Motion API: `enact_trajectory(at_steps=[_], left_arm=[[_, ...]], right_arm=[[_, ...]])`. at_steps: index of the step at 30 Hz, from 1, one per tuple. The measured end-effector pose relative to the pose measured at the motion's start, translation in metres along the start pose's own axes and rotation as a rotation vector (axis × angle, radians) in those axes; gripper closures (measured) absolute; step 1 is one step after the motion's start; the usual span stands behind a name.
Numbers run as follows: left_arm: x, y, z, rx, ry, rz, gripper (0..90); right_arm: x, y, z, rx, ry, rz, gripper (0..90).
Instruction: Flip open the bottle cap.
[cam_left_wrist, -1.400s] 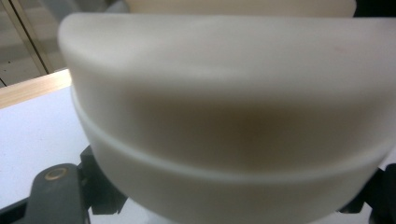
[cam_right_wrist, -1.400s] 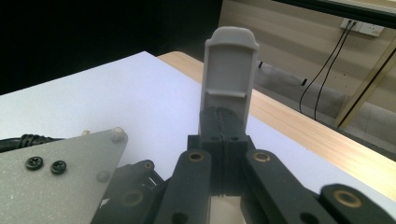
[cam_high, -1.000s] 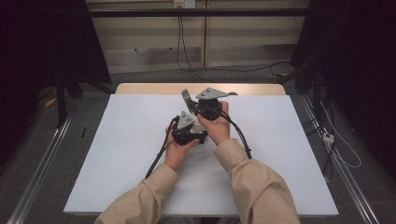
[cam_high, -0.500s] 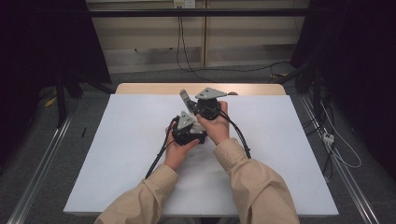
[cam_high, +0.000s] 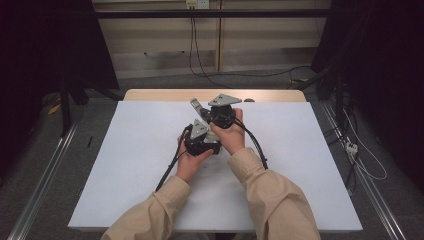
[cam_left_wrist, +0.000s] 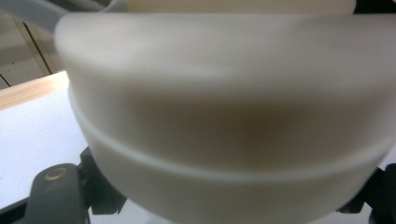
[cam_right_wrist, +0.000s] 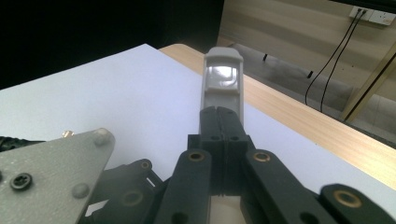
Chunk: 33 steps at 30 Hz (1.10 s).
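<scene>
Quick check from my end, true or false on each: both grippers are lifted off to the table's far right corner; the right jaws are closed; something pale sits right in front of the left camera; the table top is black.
1. Both grippers sit at the far right corner. False: the left gripper and right gripper are held close together near the table's middle.
2. The right jaws are closed. True: they meet in the right gripper view.
3. A pale thing sits close before the left camera. True: a blurred whitish object.
4. The table top is black. False: the table is white.
</scene>
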<state>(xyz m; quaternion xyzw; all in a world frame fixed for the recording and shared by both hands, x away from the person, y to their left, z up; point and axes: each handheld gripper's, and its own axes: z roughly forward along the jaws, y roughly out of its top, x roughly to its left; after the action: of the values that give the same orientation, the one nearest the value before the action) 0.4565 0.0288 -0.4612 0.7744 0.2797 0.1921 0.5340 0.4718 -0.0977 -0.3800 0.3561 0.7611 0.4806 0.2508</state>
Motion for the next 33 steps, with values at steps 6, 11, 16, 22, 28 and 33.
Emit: enact_trajectory(at_steps=[6, 11, 16, 22, 28, 33], left_arm=[[0.0, 0.0, 0.0, 0.001, 0.005, 0.002, 18.6], [0.0, 0.0, 0.0, 0.0, 0.005, 0.0, 18.6], [0.0, 0.0, 0.0, 0.0, 0.0, 0.001, 18.5], [-0.001, 0.0, 0.0, 0.001, 0.007, 0.007, 18.4], [-0.001, 0.0, 0.0, 0.002, 0.008, 0.007, 18.2], [-0.001, 0.0, 0.0, 0.0, 0.006, 0.009, 17.7]], right_arm=[[0.0, -0.001, 0.002, 0.01, 0.005, 0.009, 90.0], [0.001, -0.001, 0.002, 0.016, 0.001, 0.004, 90.0], [0.001, -0.002, 0.001, 0.008, 0.003, 0.001, 90.0], [-0.001, -0.003, -0.001, 0.004, 0.011, 0.014, 90.0], [-0.003, -0.005, -0.006, -0.007, 0.005, 0.016, 90.0], [-0.007, -0.006, -0.01, -0.012, -0.005, 0.024, 87.7]])
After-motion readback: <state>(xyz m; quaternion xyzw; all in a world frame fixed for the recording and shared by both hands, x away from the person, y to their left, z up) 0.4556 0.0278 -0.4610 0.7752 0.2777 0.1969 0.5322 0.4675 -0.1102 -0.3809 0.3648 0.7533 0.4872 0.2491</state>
